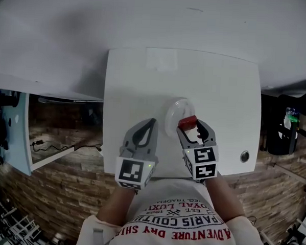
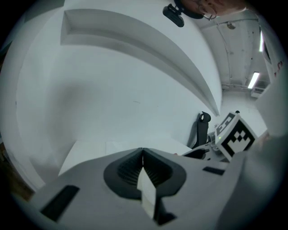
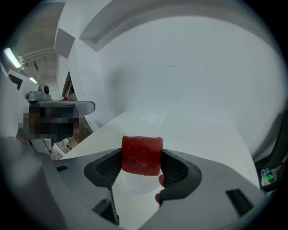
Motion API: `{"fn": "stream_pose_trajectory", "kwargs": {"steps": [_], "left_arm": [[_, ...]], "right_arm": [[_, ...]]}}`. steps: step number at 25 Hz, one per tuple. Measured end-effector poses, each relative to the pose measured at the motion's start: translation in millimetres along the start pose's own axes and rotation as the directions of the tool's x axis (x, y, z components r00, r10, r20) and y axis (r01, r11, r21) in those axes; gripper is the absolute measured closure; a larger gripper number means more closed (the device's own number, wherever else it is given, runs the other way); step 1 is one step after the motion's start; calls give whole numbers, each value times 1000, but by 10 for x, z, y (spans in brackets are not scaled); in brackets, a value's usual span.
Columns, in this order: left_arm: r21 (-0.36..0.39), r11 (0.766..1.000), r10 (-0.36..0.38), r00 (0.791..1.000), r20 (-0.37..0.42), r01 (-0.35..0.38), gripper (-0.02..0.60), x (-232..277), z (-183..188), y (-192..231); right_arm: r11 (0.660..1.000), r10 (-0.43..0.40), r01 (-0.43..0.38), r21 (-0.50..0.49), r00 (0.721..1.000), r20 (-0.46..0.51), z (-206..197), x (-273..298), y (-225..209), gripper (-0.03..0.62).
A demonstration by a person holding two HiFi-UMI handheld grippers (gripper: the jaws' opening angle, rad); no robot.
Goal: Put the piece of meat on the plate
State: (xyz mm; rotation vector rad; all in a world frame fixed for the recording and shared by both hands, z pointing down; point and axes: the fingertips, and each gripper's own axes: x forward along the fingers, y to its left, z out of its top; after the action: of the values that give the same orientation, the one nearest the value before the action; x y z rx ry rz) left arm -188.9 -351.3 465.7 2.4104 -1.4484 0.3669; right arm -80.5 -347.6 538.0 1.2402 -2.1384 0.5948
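- The right claw (image 1: 189, 125) is clamped on the piece of meat (image 3: 142, 154), a red block pinched at both sides between the ribbed pads.
- The meat is over the near edge of the white plate (image 1: 171, 111); whether it touches the plate cannot be told.
- The left claw (image 2: 142, 155) is pressed together with nothing in it, just beside the plate on its left.
- The plate lies on the white table (image 1: 224, 87).

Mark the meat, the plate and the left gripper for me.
meat (image 3: 142, 155): right gripper view, red front face
plate (image 1: 173, 113): head view, bare left part
left gripper (image 1: 153, 121): head view, at its closed tips
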Motion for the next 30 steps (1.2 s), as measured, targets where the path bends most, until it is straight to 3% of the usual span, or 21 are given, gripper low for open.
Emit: {"fn": "stream_pose_trajectory", "kwargs": {"steps": [11,20,30], "left_arm": [[-68,997,-29,995,-91,23,574,128,-513,172],[-52,998,-42,991,-126,36,574,92,-704,178],[-57,998,-39,988,-151,31,574,36,-744,136]], "right_arm": [[1000,1,2,13,979,-206,-592,655,18,319],[998,3,10,59,977,-211,-583,773,20,319],[996,-48,62,70,982,-184,-609,804,-21,318]]}}
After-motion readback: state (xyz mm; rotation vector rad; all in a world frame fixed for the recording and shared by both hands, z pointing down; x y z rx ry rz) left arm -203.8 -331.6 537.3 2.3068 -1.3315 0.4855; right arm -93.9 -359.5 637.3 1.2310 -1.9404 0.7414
